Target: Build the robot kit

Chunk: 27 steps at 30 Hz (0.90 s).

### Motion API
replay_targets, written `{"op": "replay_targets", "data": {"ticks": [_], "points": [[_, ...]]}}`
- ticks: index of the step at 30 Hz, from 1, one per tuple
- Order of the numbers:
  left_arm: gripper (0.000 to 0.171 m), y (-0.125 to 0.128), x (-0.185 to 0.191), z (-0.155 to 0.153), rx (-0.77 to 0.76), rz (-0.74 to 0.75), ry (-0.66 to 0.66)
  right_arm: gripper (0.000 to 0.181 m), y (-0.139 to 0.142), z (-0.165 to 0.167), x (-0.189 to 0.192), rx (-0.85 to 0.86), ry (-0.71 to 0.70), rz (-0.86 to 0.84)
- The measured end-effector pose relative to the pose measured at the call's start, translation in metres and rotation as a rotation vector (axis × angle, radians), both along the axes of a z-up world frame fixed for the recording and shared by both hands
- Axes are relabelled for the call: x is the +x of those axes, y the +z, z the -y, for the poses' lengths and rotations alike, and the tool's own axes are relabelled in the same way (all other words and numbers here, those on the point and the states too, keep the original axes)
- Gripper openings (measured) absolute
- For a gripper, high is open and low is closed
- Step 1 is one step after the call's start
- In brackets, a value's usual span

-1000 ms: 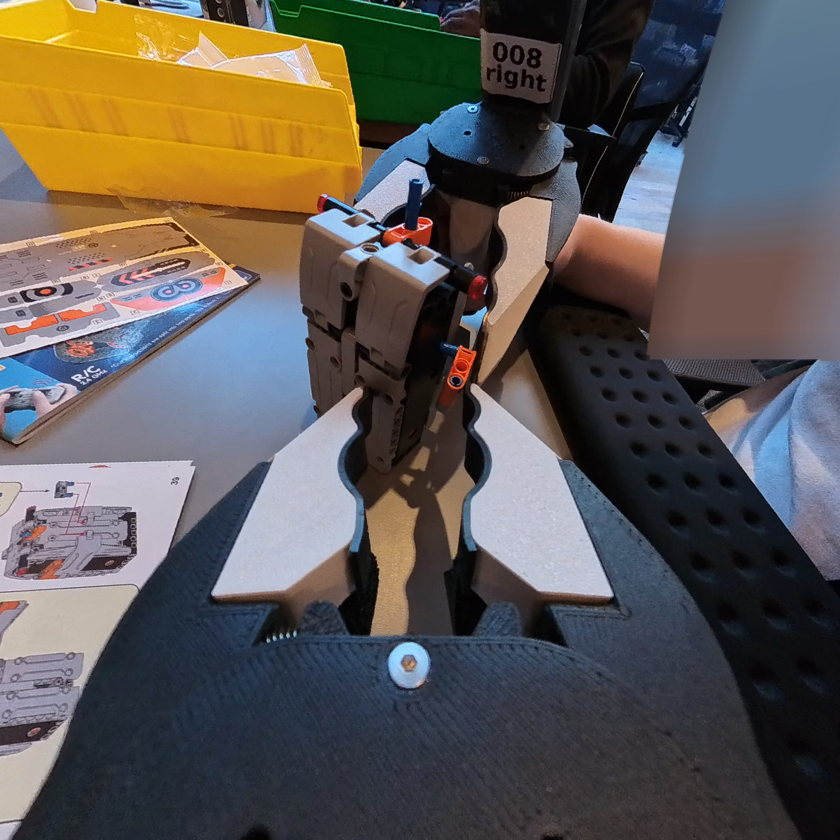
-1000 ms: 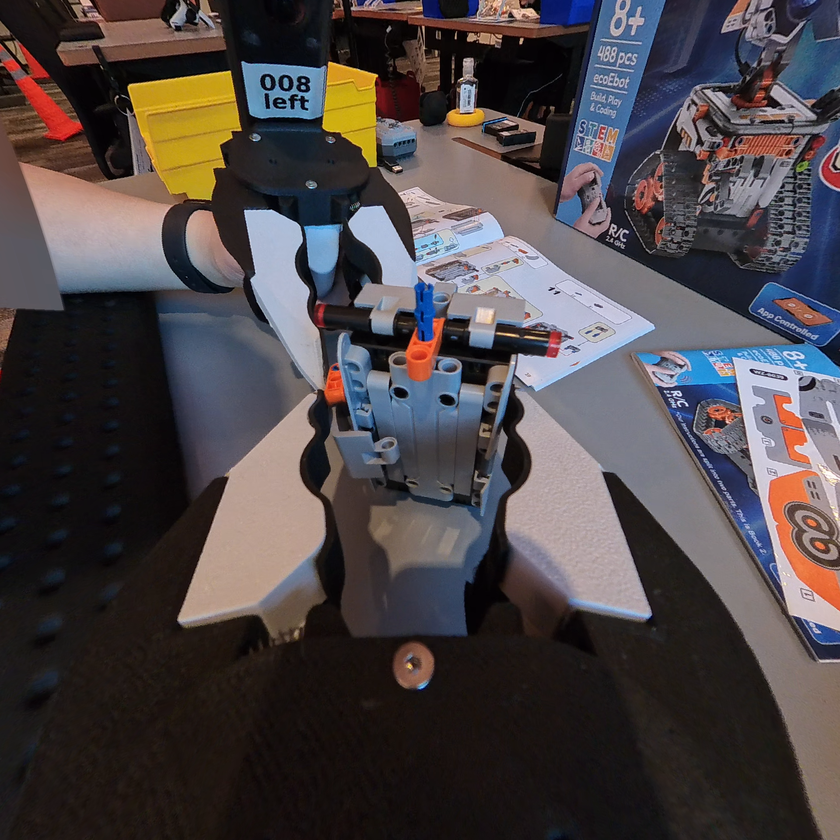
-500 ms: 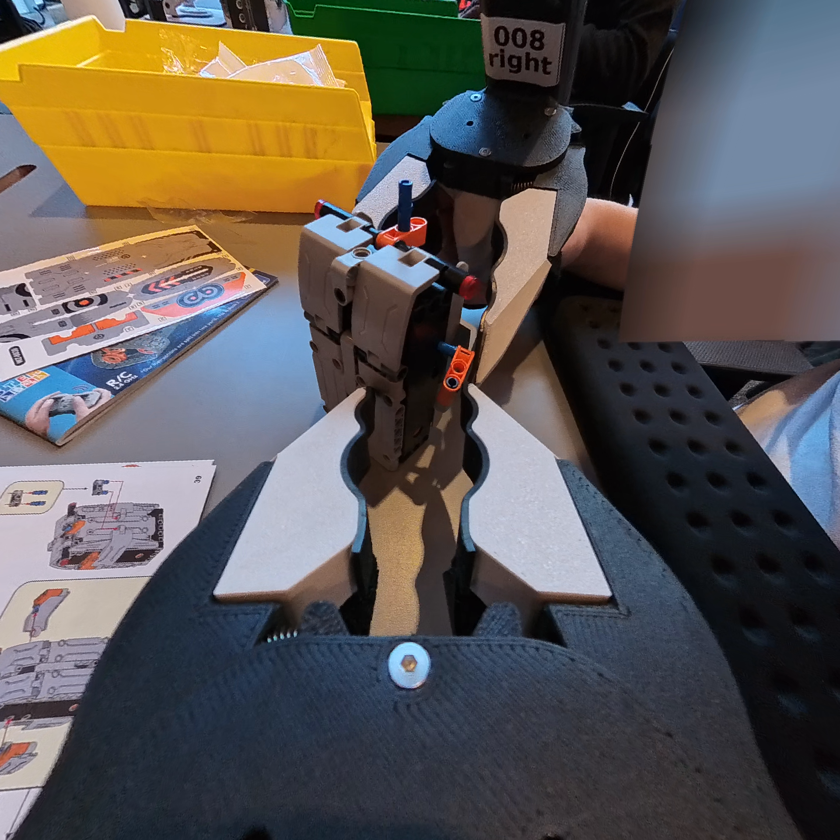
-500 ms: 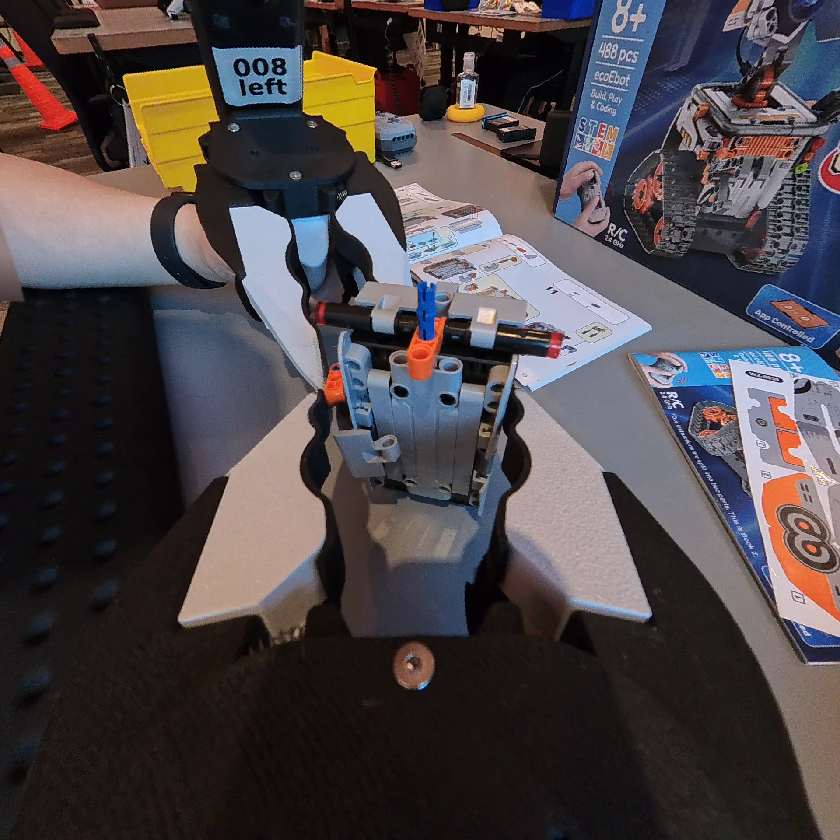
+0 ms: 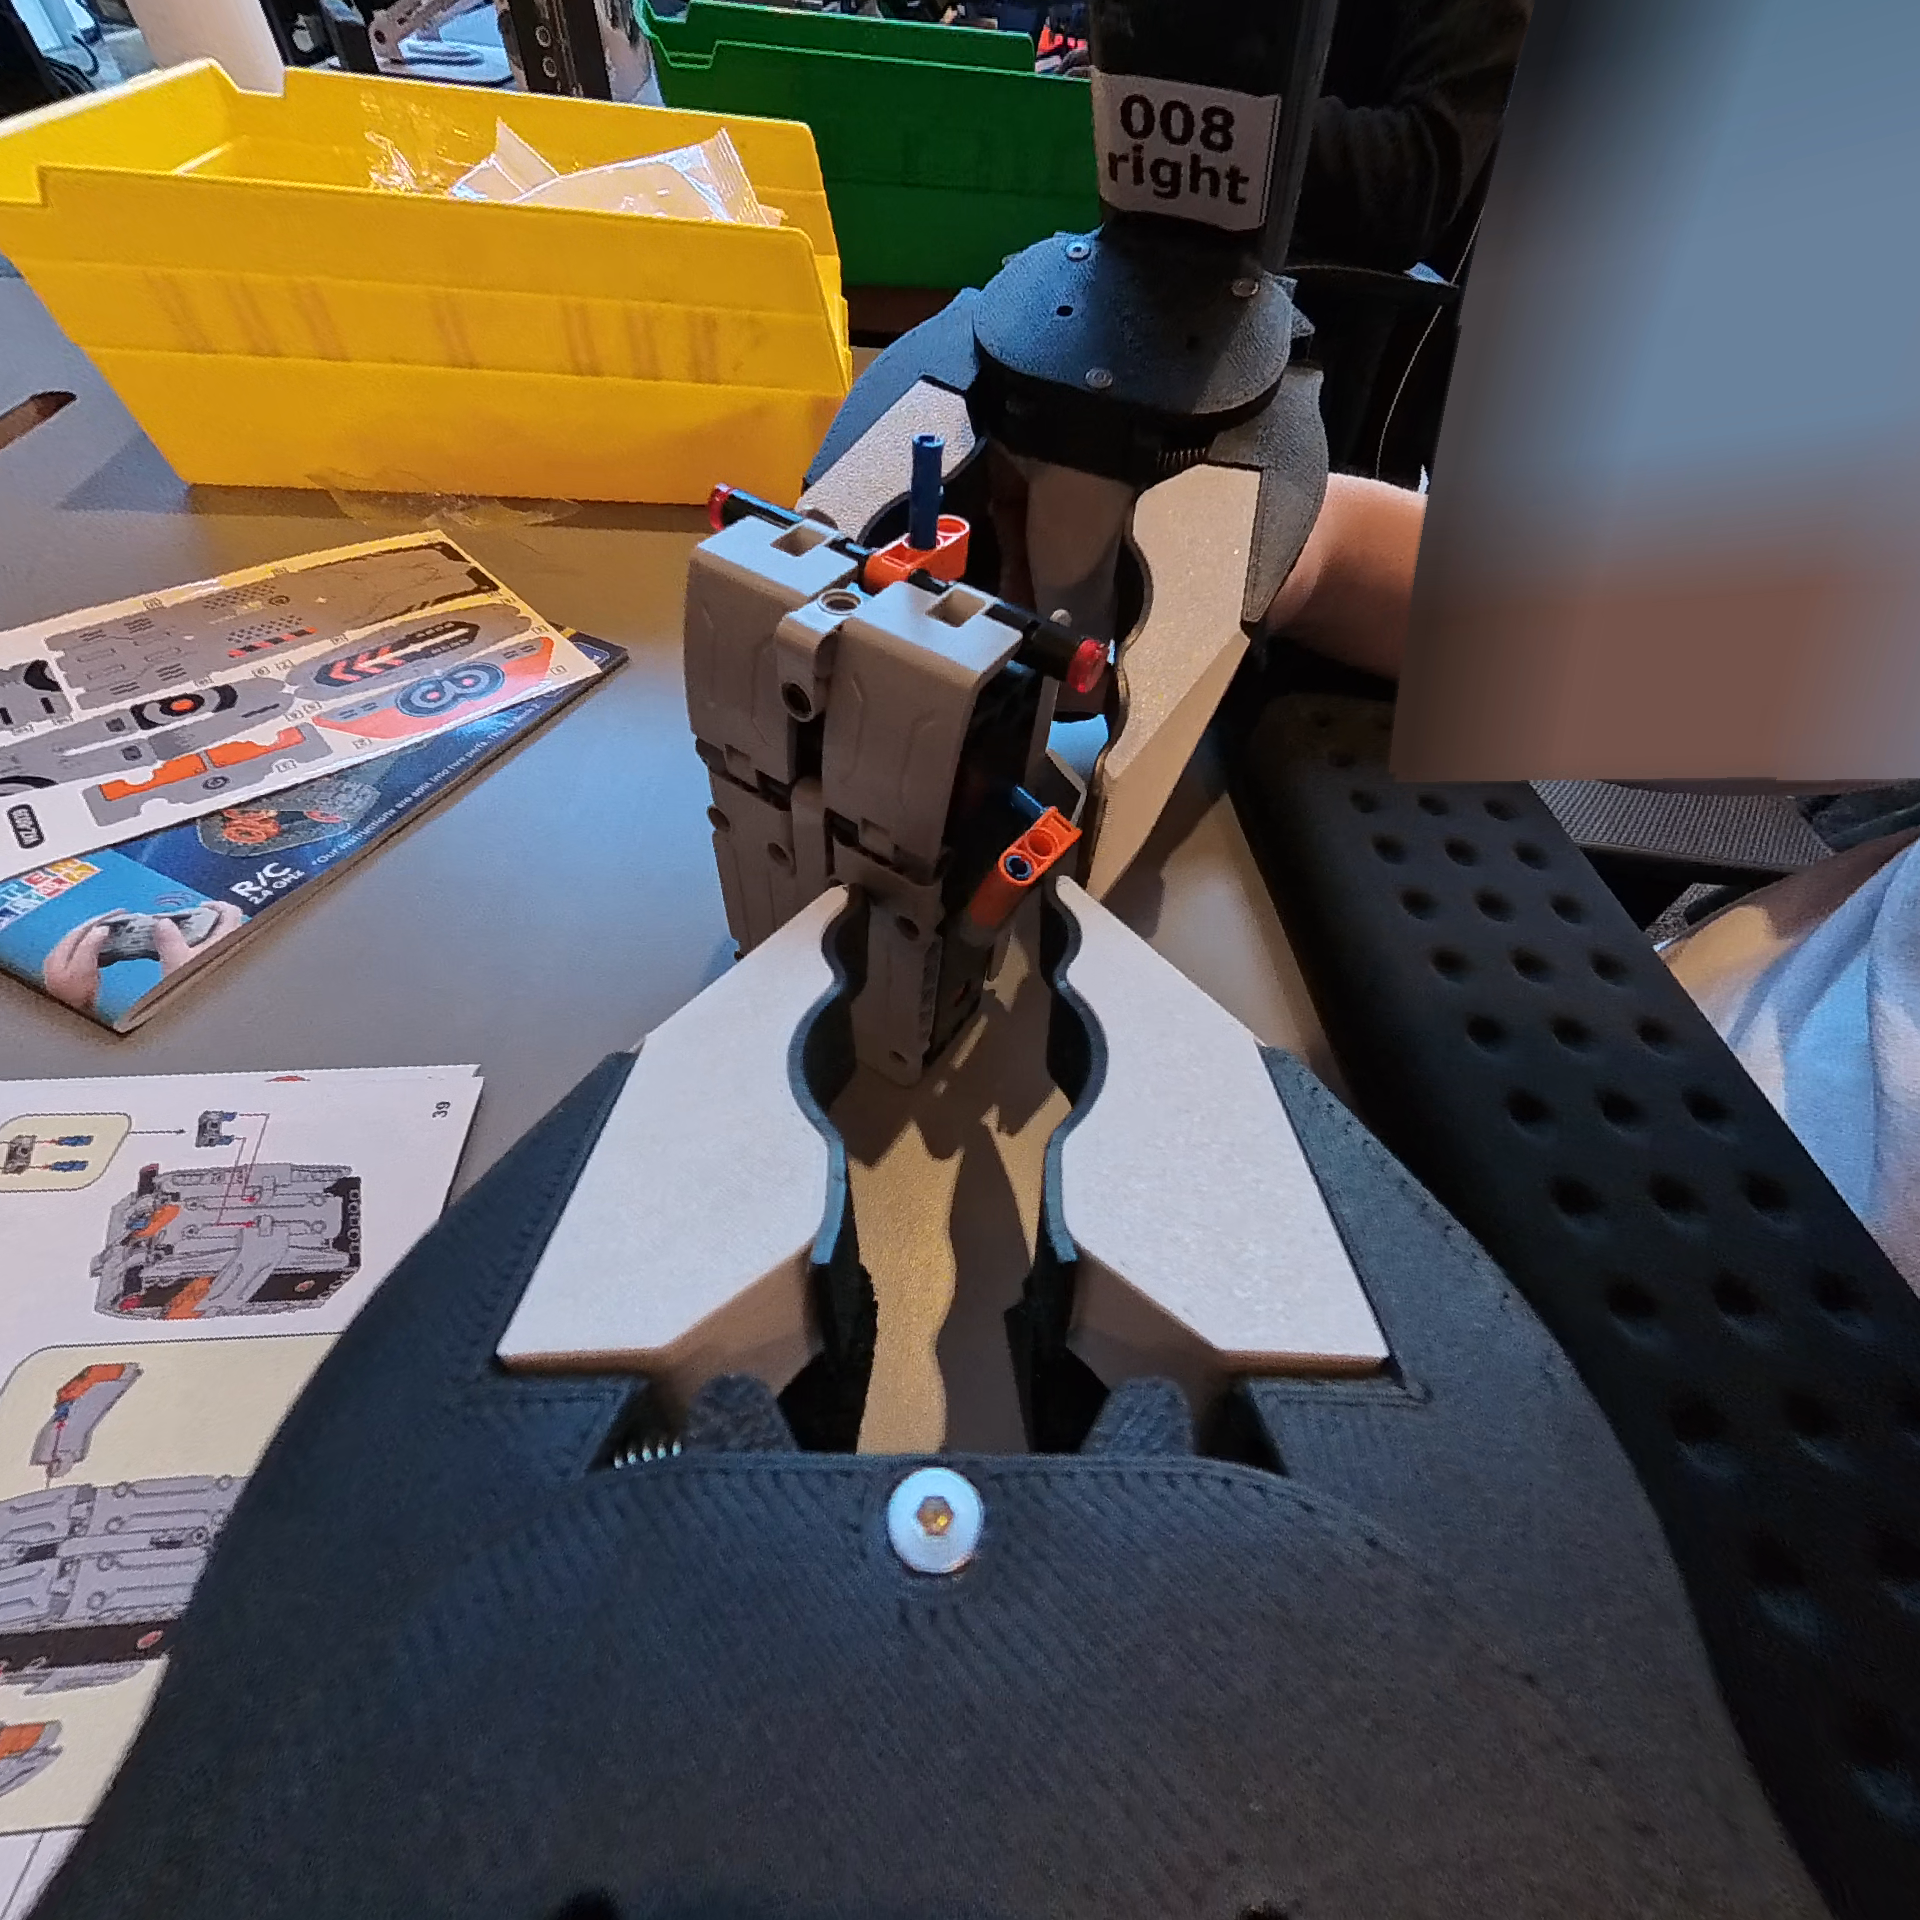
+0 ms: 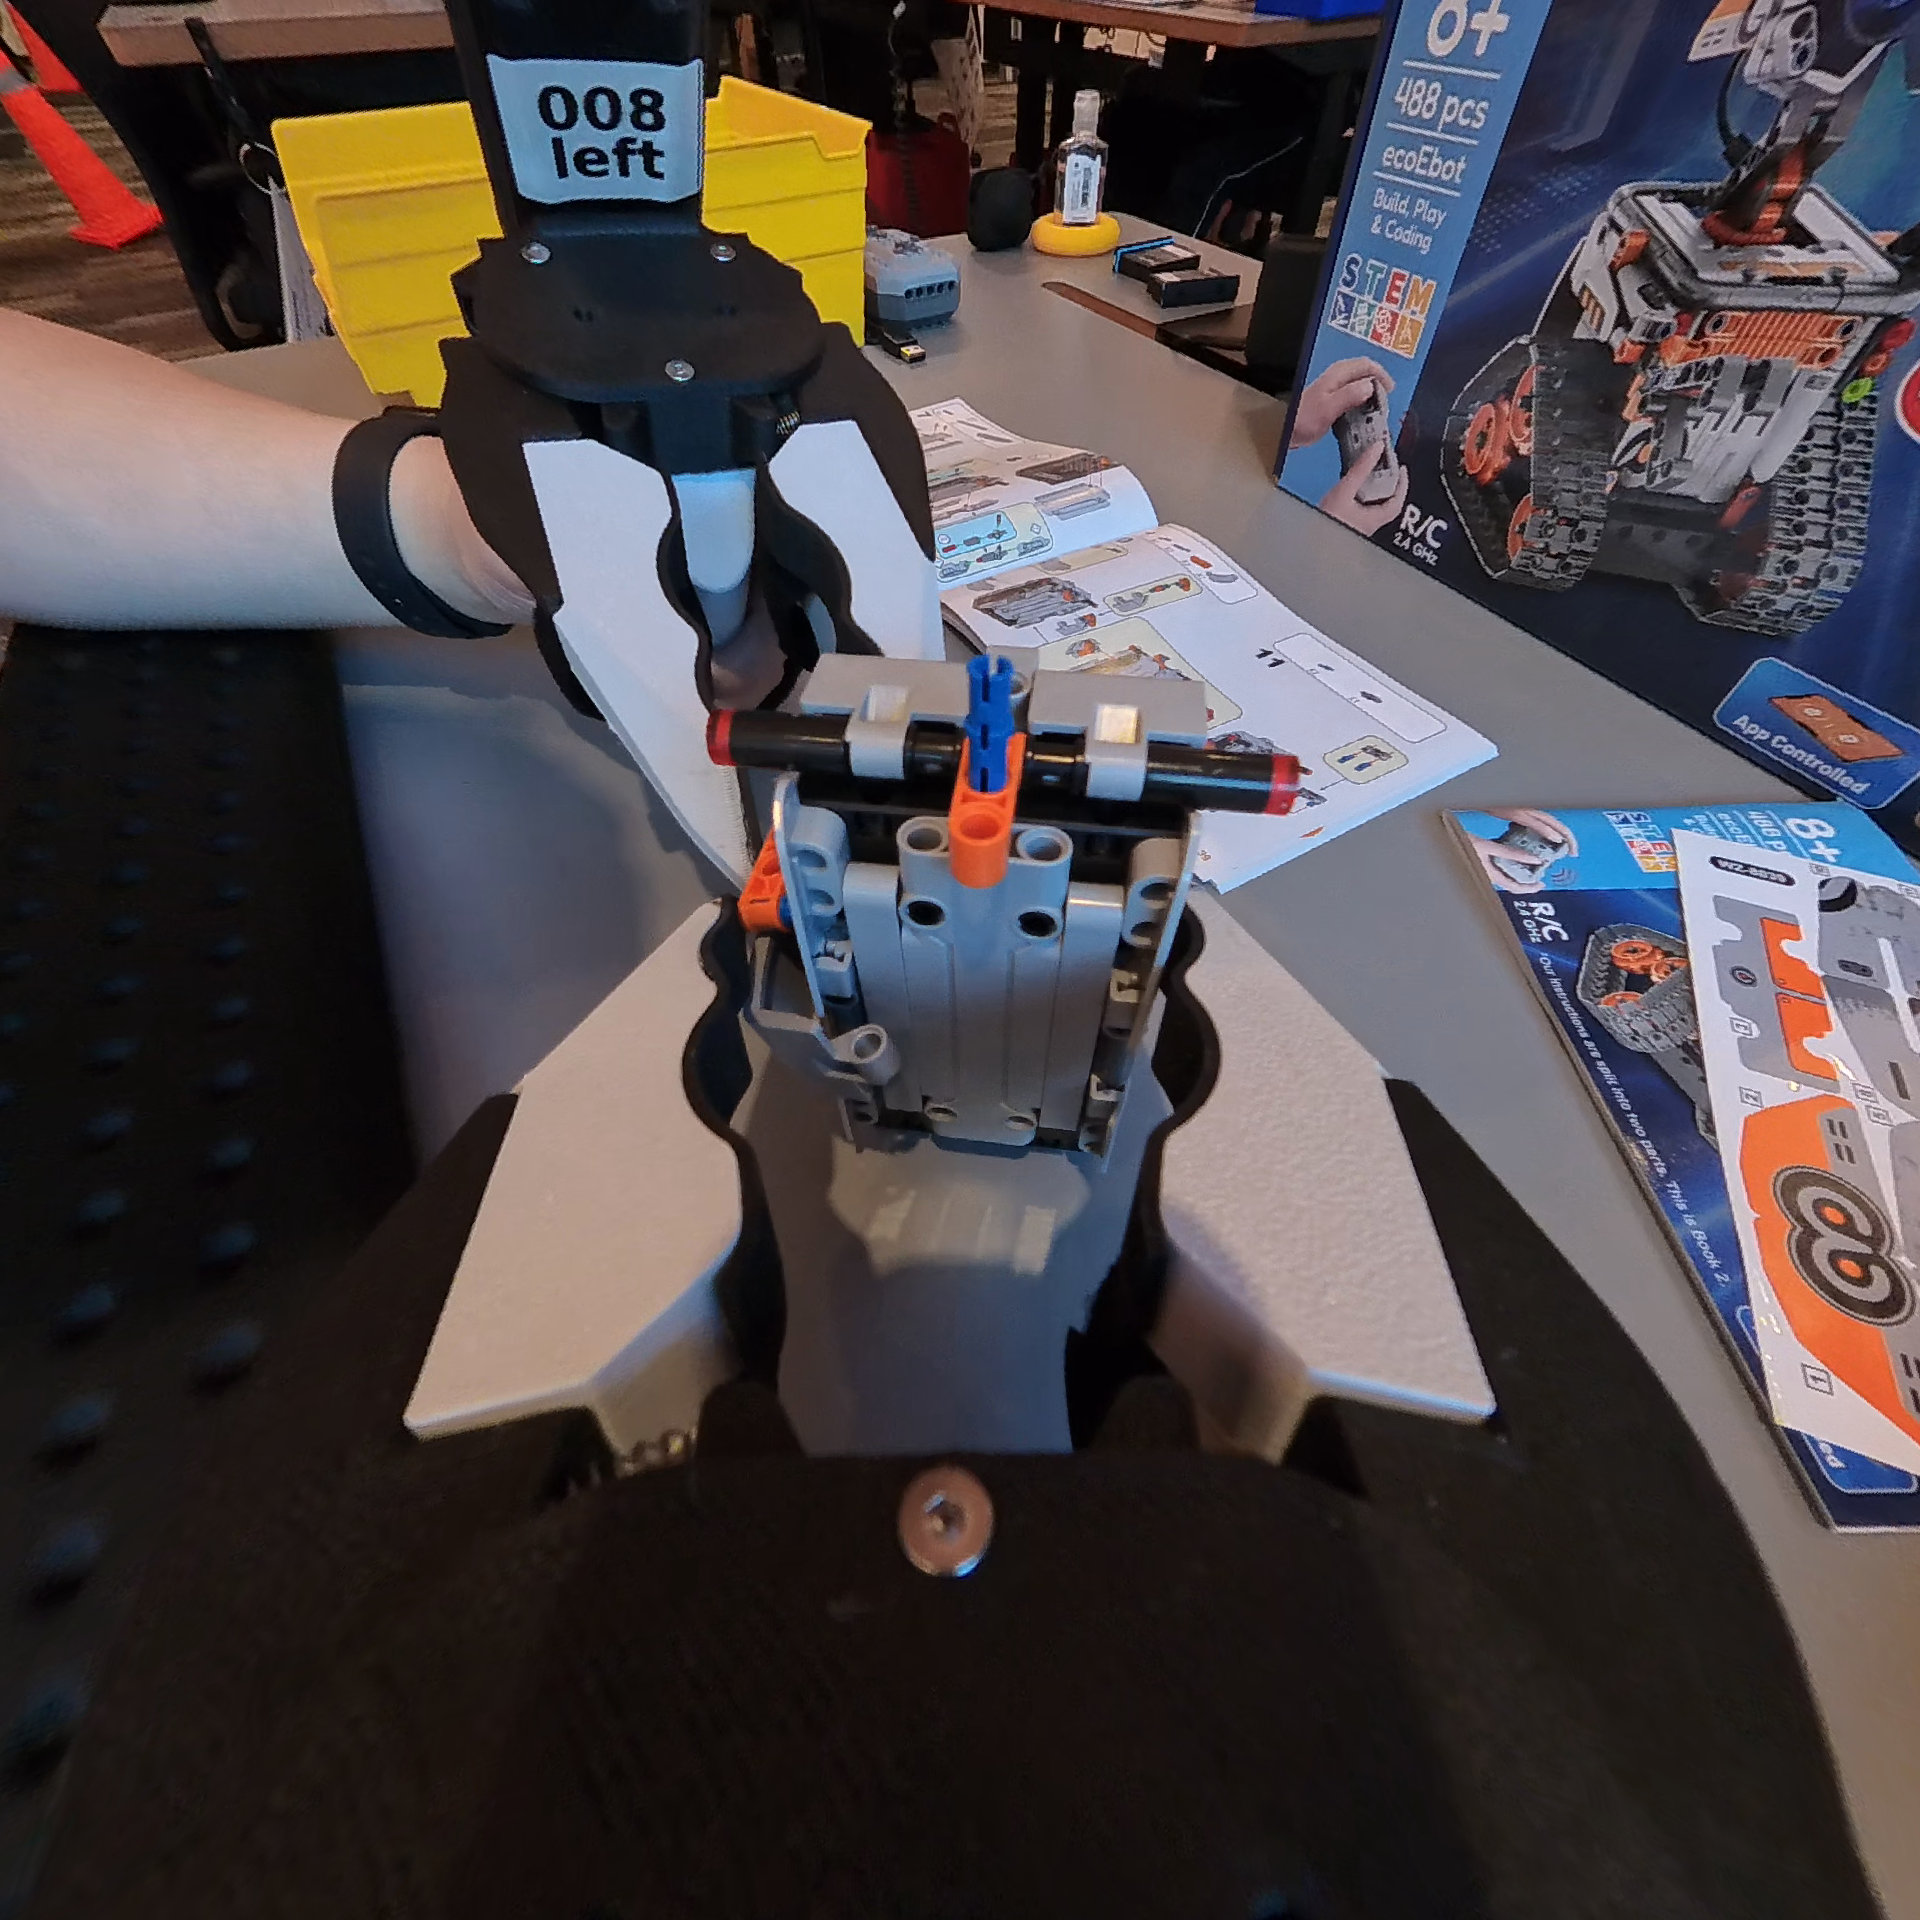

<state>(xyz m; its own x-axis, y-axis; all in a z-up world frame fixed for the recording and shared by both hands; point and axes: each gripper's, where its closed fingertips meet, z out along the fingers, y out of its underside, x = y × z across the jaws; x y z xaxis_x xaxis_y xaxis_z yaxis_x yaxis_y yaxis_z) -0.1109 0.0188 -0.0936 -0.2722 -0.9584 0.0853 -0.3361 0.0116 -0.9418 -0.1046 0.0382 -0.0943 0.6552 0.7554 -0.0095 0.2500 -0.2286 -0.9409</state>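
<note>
A grey brick-built model (image 5: 842,727) stands upright above the grey table (image 5: 499,894), held from both sides. It carries a black axle with red ends (image 6: 997,753), a blue pin (image 6: 987,707) and an orange connector (image 6: 977,821). My left gripper (image 5: 945,899) is shut on the model's lower narrow edge. My right gripper (image 6: 961,920) is shut across the model's (image 6: 987,987) width. The right gripper's fingers (image 5: 1184,623) show behind the model in the left wrist view. The left gripper's fingers (image 6: 613,603) show beyond it in the right wrist view.
A yellow bin (image 5: 436,312) and a green bin (image 5: 883,125) stand at the back. A sticker sheet on a booklet (image 5: 260,665) and an open manual (image 5: 208,1247) lie left. A blue product box (image 6: 1610,312) stands right. A black perforated mat (image 5: 1558,1039) lies beside the model.
Both grippers and the model between them have shifted slightly together over the table. Both grips are unchanged.
</note>
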Motion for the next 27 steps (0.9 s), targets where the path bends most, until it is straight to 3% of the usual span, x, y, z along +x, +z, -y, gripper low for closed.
{"op": "replay_targets", "data": {"ticks": [27], "points": [[0.036, 0.0057, 0.0024, 0.0035, -0.015, 0.014, 0.008, 0.08, 0.0027, 0.0038, -0.0004, -0.031, 0.028, -0.066]]}}
